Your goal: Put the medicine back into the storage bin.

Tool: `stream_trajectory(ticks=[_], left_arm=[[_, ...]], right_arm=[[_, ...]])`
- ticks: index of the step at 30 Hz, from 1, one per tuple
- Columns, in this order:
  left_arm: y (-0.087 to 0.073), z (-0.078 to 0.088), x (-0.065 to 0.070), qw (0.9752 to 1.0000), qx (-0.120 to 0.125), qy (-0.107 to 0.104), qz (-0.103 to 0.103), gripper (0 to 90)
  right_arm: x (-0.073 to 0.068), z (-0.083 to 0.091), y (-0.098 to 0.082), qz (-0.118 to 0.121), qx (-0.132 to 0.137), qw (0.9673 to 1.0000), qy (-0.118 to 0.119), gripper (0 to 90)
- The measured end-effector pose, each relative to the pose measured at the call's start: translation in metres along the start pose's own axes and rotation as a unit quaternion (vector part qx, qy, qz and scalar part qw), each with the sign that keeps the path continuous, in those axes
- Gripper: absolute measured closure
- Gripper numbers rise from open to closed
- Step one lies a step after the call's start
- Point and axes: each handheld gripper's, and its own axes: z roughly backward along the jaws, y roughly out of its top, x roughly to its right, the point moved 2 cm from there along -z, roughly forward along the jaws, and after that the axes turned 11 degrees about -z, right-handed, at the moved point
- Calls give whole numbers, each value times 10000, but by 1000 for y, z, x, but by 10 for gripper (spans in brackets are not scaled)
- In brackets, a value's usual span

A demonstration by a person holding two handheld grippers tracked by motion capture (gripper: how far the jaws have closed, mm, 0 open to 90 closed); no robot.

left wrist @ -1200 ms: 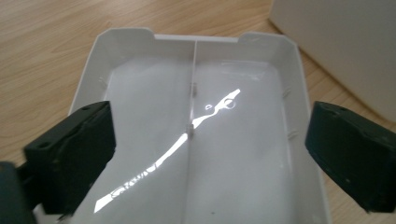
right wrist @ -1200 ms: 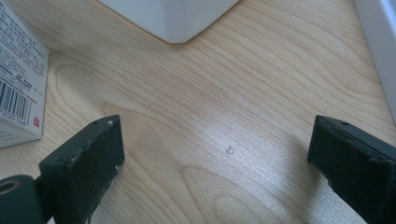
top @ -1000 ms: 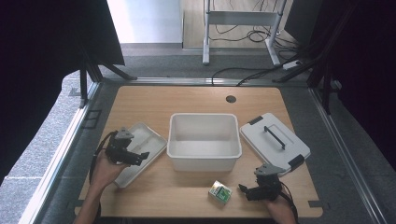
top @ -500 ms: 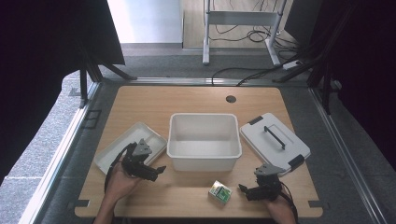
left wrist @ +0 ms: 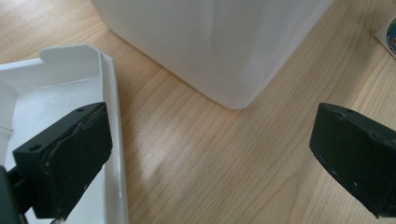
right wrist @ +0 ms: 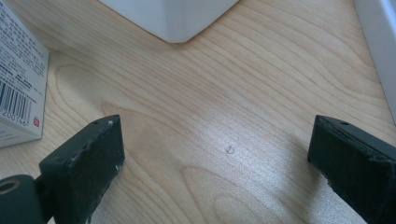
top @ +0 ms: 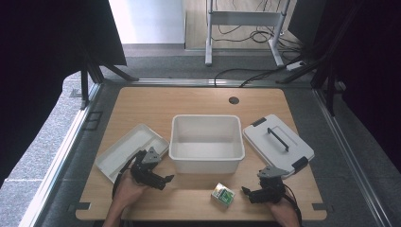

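Observation:
A white bin [top: 206, 142] stands mid-table, its corner close in the left gripper view [left wrist: 219, 51] and in the right gripper view [right wrist: 173, 16]. A shallow white tray [top: 127, 149] lies to its left, with its rim [left wrist: 114, 130] by my left jaw. A small green-and-white box [top: 222, 195] rests near the front edge, its barcode side [right wrist: 18, 88] beside my right jaw. My left gripper [top: 164, 181] is open above bare wood between tray and bin. My right gripper [top: 247, 193] is open, low over the wood just right of the box. Neither holds anything.
The bin's grey-white lid [top: 278, 144] with a black handle lies right of the bin, its edge [right wrist: 380, 51] near my right jaw. A cable hole [top: 233, 100] sits at the table's back. Beyond the table stand a metal frame [top: 243, 28] and floor cables.
My left gripper has moved from over the tray toward the right and front, off the tray's corner, to the bare wood by the bin. The right gripper and box have stayed put.

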Motion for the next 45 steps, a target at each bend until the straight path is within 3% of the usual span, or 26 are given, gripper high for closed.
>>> stream_trajectory(ticks=[6,11,16,26,33,42,45], left_arm=[[0,-1,1,10000,16,-49,-8,0],[-4,-2,0,10000,24,-46,19,0],[-3,-1,0,10000,20,-65,30,0],[-2,0,1,10000,41,-77,23,0],[-5,0,-1,10000,1,-63,75,0],[-6,2,-2,9999,8,-64,92,0],[-7,2,-2,9999,4,-69,101,0]], right_arm=[[-3,1,1,-63,-63,10000,-3,11],[-6,18,5,-72,21,9999,137,28],[-10,35,6,-47,-146,9997,199,28],[-42,54,13,368,-401,9969,572,51],[-75,36,27,667,-640,9912,945,53],[-100,0,36,1051,-1110,9836,960,139],[-102,-9,36,1134,-1261,9814,900,233]])
